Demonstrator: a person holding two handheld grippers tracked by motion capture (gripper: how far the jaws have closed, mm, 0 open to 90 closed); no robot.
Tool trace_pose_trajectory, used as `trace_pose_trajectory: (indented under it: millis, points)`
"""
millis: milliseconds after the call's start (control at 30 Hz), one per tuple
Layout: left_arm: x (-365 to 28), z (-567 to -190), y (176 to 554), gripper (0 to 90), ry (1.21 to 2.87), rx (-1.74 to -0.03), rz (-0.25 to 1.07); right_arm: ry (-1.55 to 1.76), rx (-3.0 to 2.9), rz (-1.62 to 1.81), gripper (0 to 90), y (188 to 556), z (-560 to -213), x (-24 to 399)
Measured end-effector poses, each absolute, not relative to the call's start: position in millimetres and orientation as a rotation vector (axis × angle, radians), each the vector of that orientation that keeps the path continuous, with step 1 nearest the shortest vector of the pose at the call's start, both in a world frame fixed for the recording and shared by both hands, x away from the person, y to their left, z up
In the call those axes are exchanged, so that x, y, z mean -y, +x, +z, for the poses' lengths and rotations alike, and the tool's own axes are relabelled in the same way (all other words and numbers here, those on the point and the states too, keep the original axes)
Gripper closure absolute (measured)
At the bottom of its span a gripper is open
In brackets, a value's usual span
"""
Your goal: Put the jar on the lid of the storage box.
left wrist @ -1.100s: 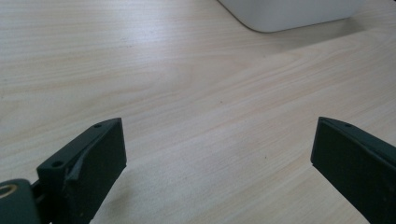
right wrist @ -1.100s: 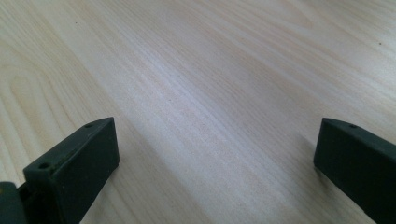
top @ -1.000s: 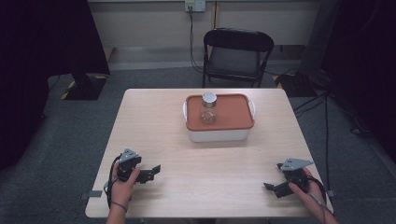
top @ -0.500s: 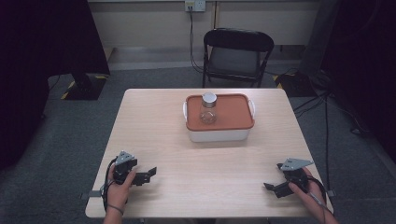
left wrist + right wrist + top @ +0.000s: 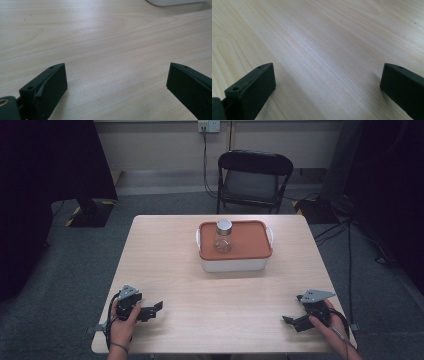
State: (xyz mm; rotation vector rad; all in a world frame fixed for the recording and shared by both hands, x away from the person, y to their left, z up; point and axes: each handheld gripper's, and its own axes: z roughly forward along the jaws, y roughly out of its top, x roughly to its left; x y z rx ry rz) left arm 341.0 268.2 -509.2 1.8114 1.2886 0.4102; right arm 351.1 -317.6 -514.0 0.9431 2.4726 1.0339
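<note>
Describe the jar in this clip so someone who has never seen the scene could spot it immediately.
Start at the light wooden table in the high view, then find the white container with an orange lid near its far edge, in front of the black chair. The jar stands upright on that lid, left of its middle. It is small, clear glass with a silver cap, and nothing else sits on the lid.

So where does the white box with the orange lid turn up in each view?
High view: white box at table centre, far half, jar on its lid.
Left gripper view: a white sliver of it at the top edge.
Right gripper view: not in it.
Shared landmark: the wooden table.
</note>
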Motion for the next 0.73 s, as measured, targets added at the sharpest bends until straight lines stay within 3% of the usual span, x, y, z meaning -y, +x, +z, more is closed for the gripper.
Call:
trace_pose_trajectory:
  millis: [733]
  points:
    - [-273.1,-514.2,335.0,0.7,1.958,-1.314,0.513,0.947,-2.471,1.033,0.0,350.9,-514.0,317.5]
